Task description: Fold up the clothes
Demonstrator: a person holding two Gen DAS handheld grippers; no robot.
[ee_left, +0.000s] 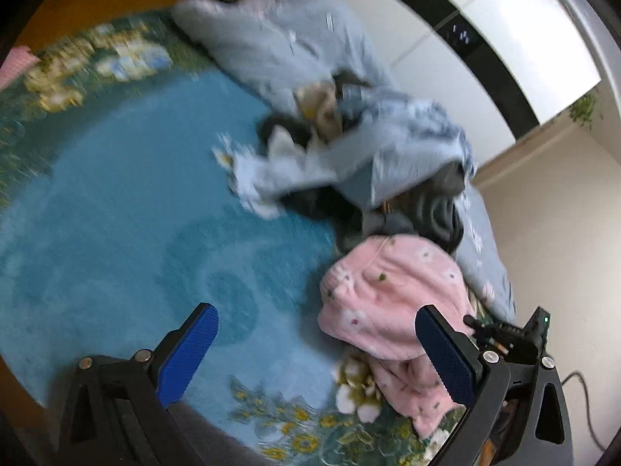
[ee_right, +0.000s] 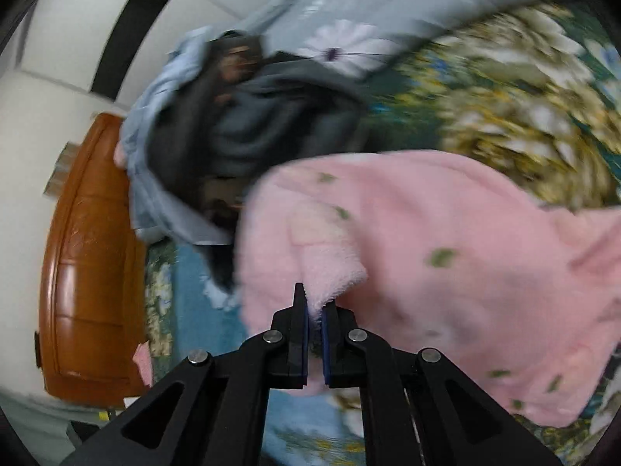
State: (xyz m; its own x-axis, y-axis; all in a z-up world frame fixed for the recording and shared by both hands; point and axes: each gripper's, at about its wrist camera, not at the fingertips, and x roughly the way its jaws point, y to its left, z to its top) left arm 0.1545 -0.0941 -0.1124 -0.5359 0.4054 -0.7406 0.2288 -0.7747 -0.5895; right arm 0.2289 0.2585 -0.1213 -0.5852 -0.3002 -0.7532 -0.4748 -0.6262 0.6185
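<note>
A blue bedspread (ee_left: 116, 209) with a flowered border covers the bed. Along its far side lies a heap of clothes: a pale blue garment (ee_left: 388, 143) on top, a dark grey one (ee_left: 438, 209) under it, and a grey-blue flowered quilt (ee_left: 279, 31) behind, running along the white wall (ee_left: 504, 39). In the right wrist view a brown wooden headboard (ee_right: 85, 272) stands at the bed's end, just beside the heap. Both views are smeared by motion.

The pink fleece (ee_left: 388, 295), dotted with small flowers, lies bunched on the bedspread right in front of the heap, touching the dark grey garment.

The left gripper (ee_left: 316, 349) hangs over bare bedspread with its blue pads (ee_left: 186, 353) spread wide and nothing between them; the fleece lies ahead of it, toward its right finger, which overlaps the fleece's near edge in the picture. Whether it touches cannot be told.

The right gripper (ee_right: 315, 310) has its jaws pinched together on an edge of the fleece (ee_right: 446, 264): a fold of pink cloth rises from between the pads, and the rest spreads ahead and to the right.
</note>
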